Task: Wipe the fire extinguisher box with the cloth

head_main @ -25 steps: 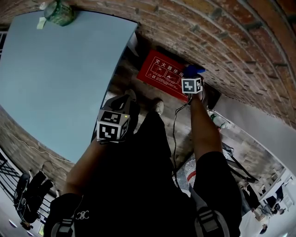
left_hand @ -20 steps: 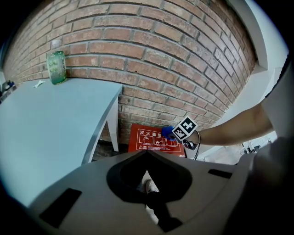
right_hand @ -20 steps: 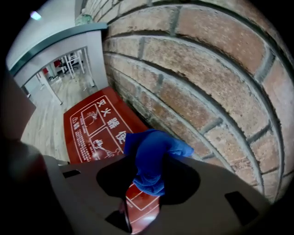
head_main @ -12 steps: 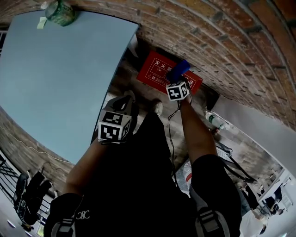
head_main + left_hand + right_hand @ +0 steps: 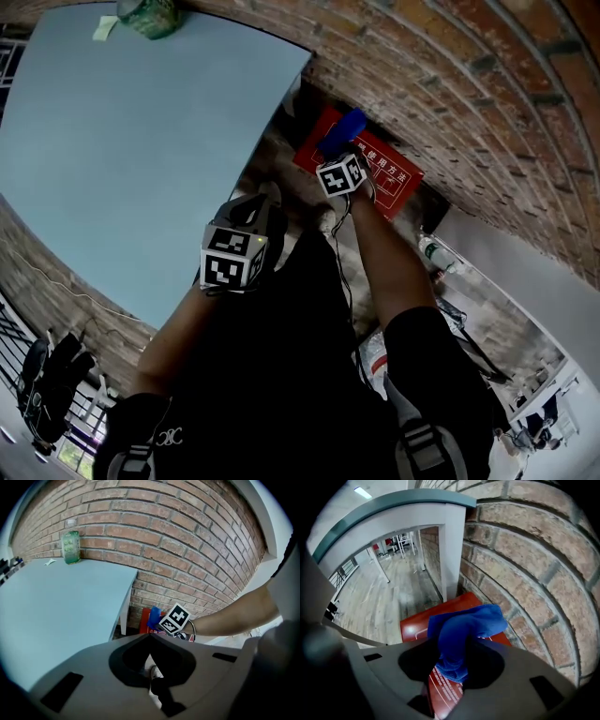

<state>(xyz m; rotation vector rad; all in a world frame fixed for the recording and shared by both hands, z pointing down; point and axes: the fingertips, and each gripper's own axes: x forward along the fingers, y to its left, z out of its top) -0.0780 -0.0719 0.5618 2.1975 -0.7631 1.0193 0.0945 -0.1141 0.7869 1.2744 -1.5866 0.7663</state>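
The red fire extinguisher box [image 5: 417, 623] sits low on the floor, right up against the brick wall [image 5: 534, 550], just past the end of the light blue table [image 5: 141, 141]. The blue cloth [image 5: 461, 627] is over the top of the box, on the side near the wall, and it looks to us like it touches the lid. Our right gripper [image 5: 451, 657] is squeezed tight on a bunch of the cloth, and the rest flops out in front. Our left gripper [image 5: 149, 638] has its jaws pressed together with nothing in them. It hangs near our body, well apart from the box.

What could go wrong from here? We hold only a small bunch of cloth, so if it drags hard on the lid we think it could slip out of the jaws. The wall is very close, so a push too far that way could bump the gripper on the bricks or jam the cloth in the gap. If we press down too hard, the hard jaws could scrape the red paint. Nothing holds the box steady, so it might slide. The green bottle [image 5: 150, 14] stands far off on the table and is no trouble
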